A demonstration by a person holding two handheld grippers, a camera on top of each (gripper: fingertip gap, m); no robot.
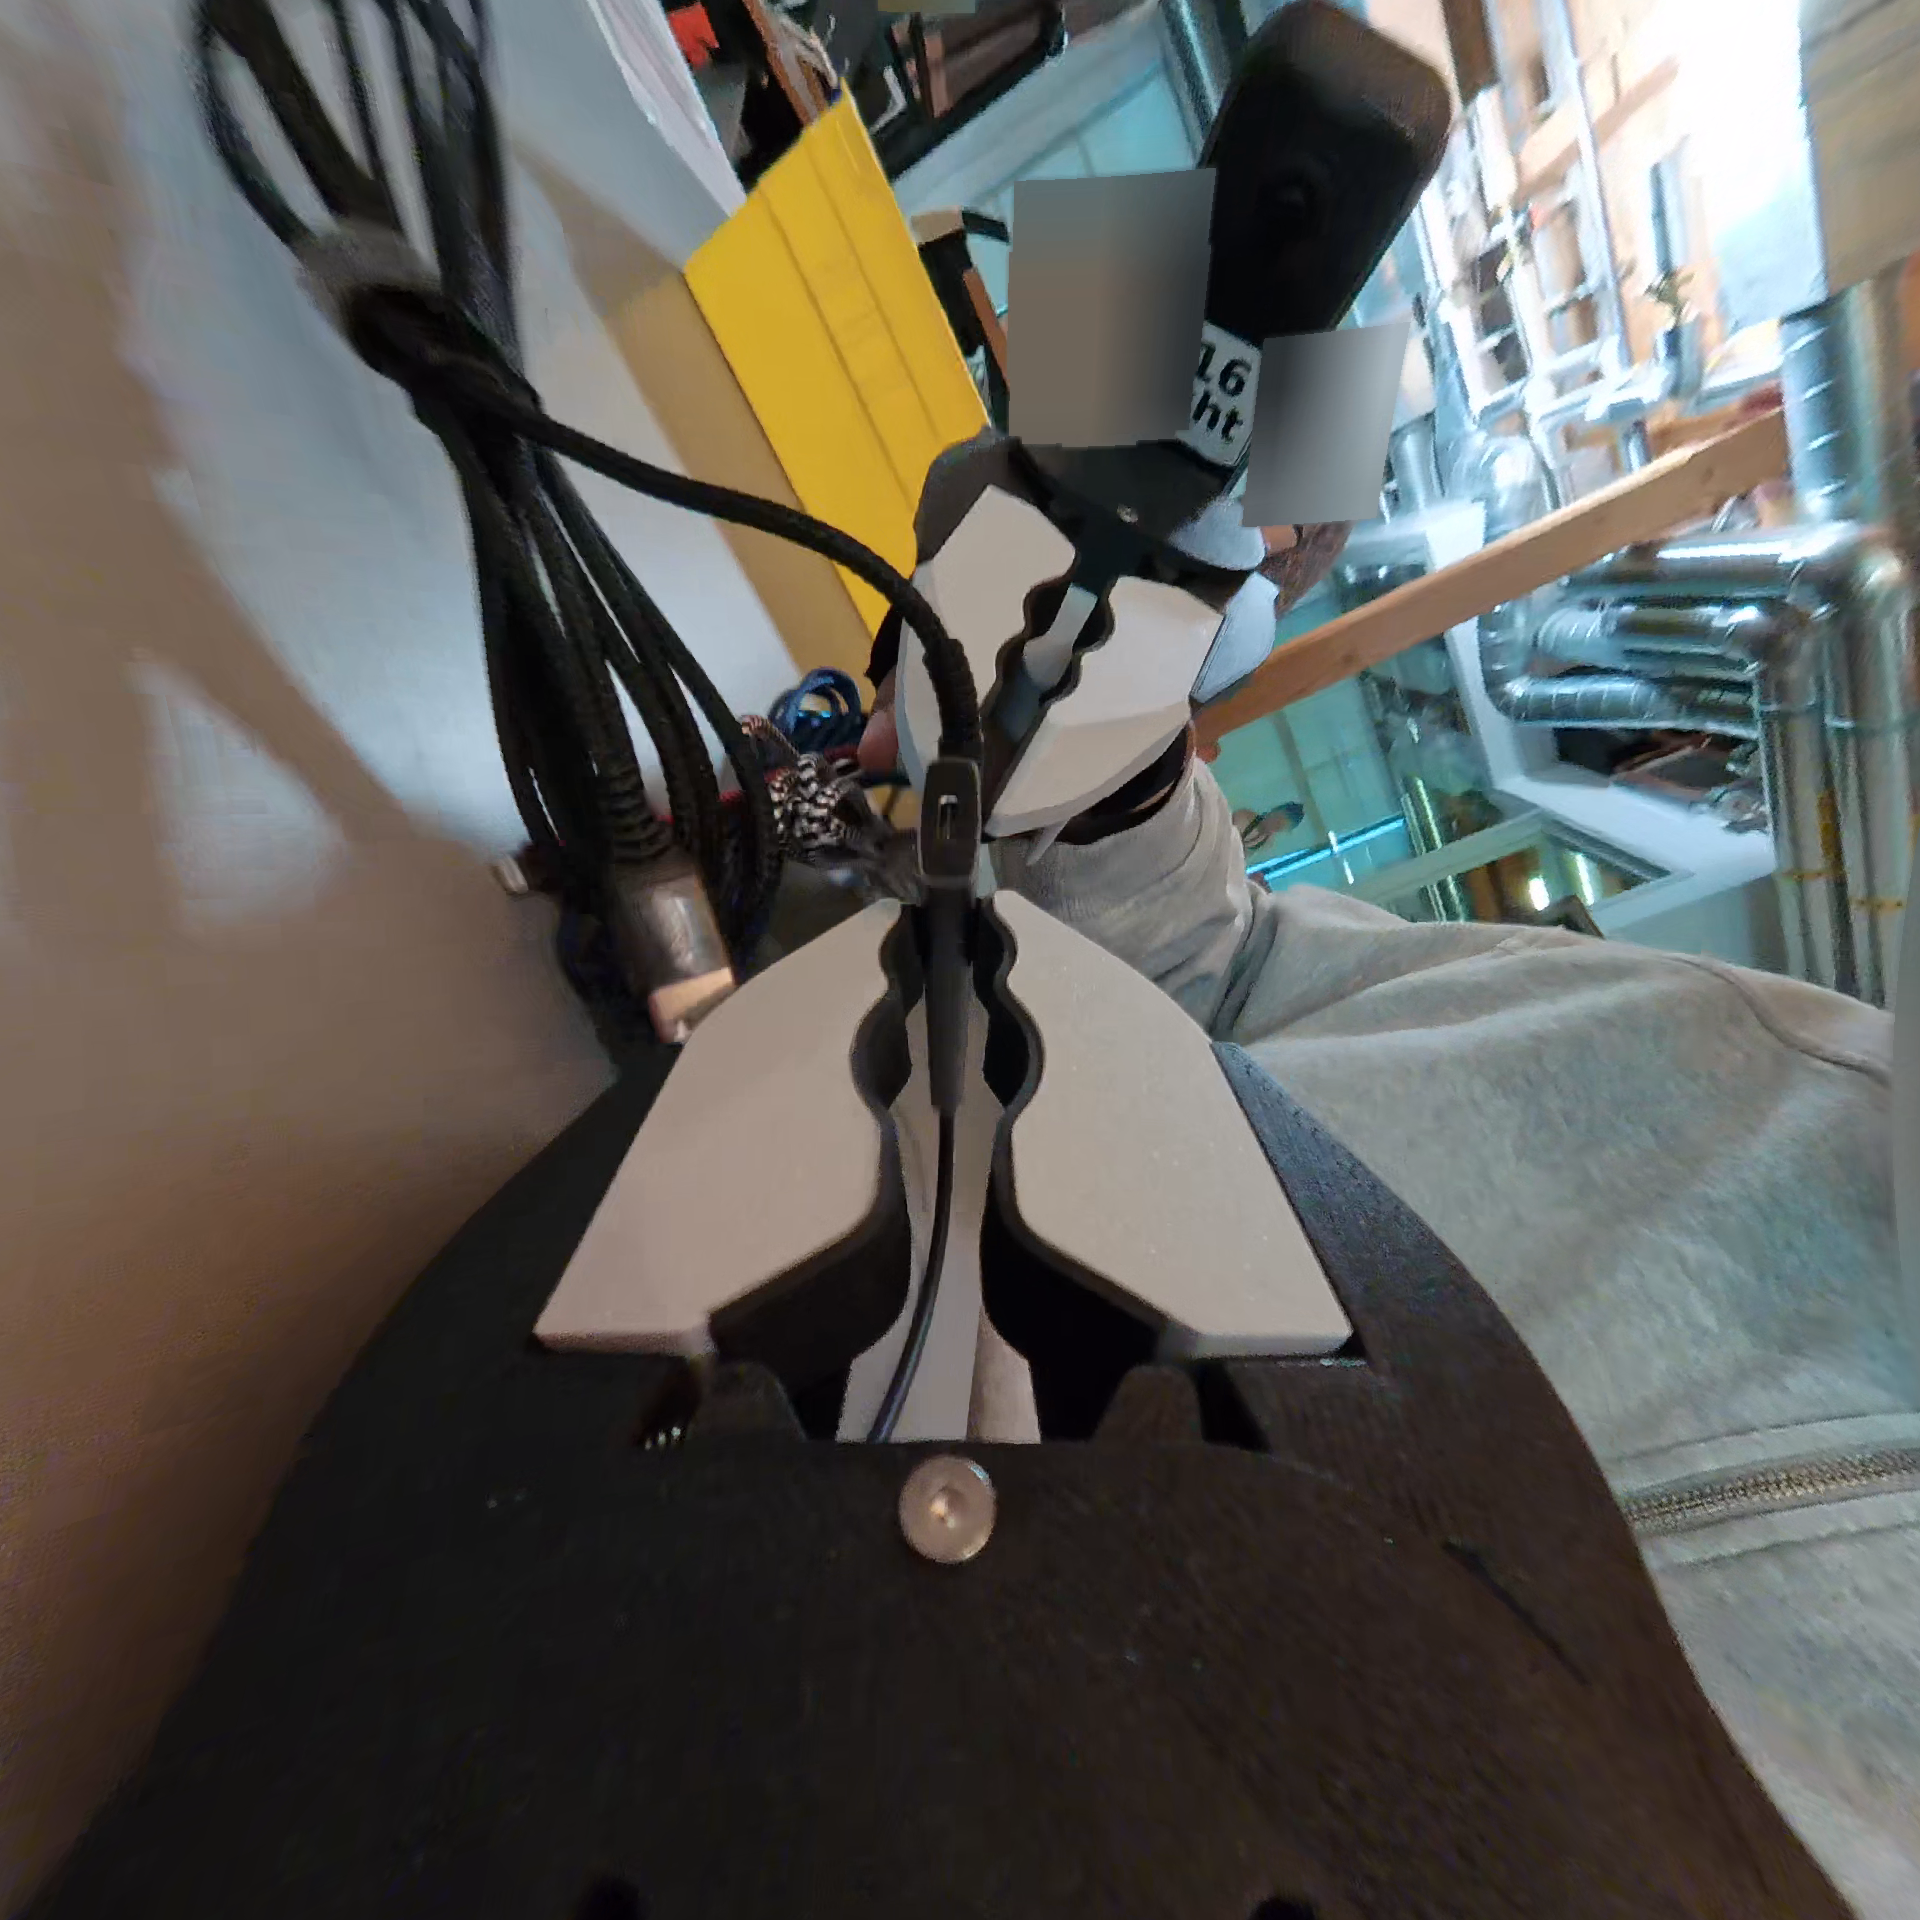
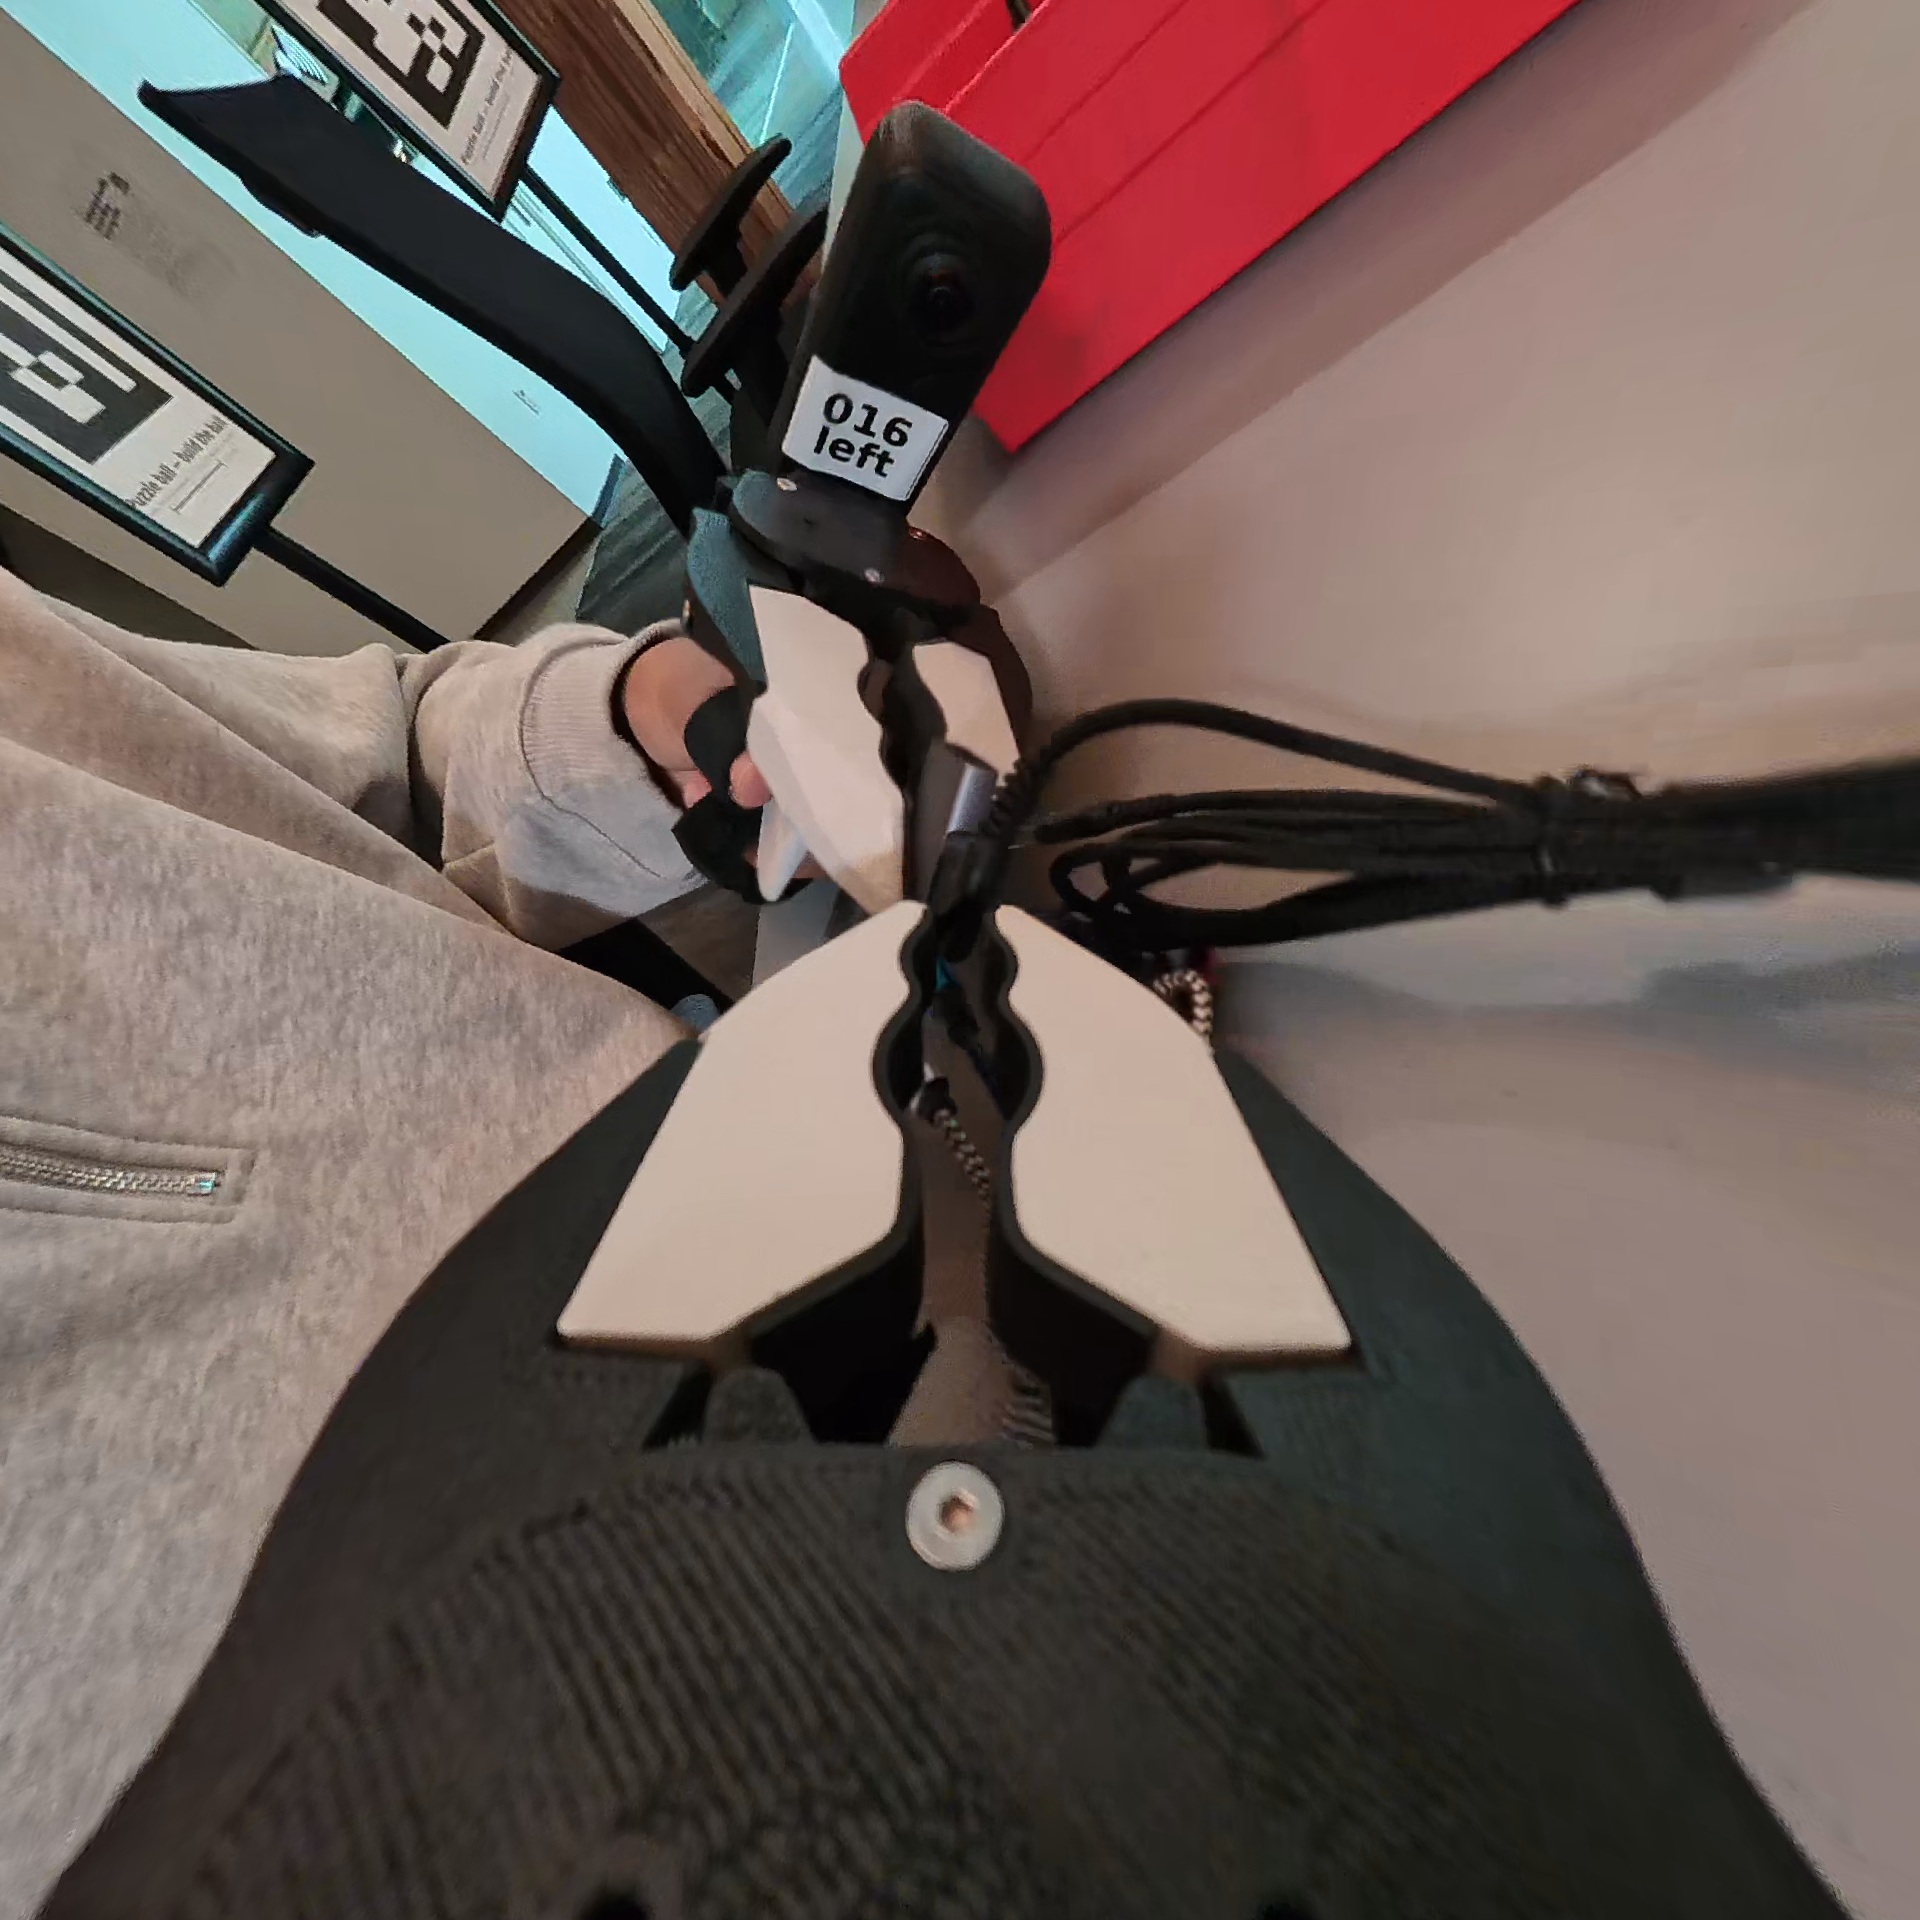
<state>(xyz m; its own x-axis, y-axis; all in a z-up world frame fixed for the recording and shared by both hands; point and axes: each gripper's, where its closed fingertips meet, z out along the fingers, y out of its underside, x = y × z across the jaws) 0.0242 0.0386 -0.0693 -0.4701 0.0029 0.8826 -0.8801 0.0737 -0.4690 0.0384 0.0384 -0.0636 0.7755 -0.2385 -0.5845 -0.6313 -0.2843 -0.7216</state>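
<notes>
**Both grippers pinching cable ends over a pale tabletop**

Pale, smooth tabletop (image 2: 1558,644) under everything, with a red box (image 2: 1195,187) at the far side and a yellow ribbed board (image 1: 831,343) leaning nearby. Shelving and silver ducts fill the background in the left wrist view.

Left gripper (image 1: 940,914): white fingers (image 1: 790,1122) with wavy black inner edges, closed down almost fully on a slim black cable plug (image 1: 948,831) that pokes out past the tips. A thin smooth cord runs back between the fingers, and a thick braided black cable (image 1: 727,499) arcs off the plug toward a knotted bundle of black cables (image 1: 540,582) on the table. A metal-shelled connector (image 1: 675,935) lies at the bundle's end.

Right gripper (image 2: 961,914): same white fingers, squeezed nearly together on a dark plug end right at the tips; a black-and-white woven cord (image 2: 961,1143) sits in the slot behind. Exactly which cable it grips is hard to tell. Both grippers sit tip to tip, just beside each other, with grey sweatshirt sleeves (image 2: 312,831) behind
</notes>
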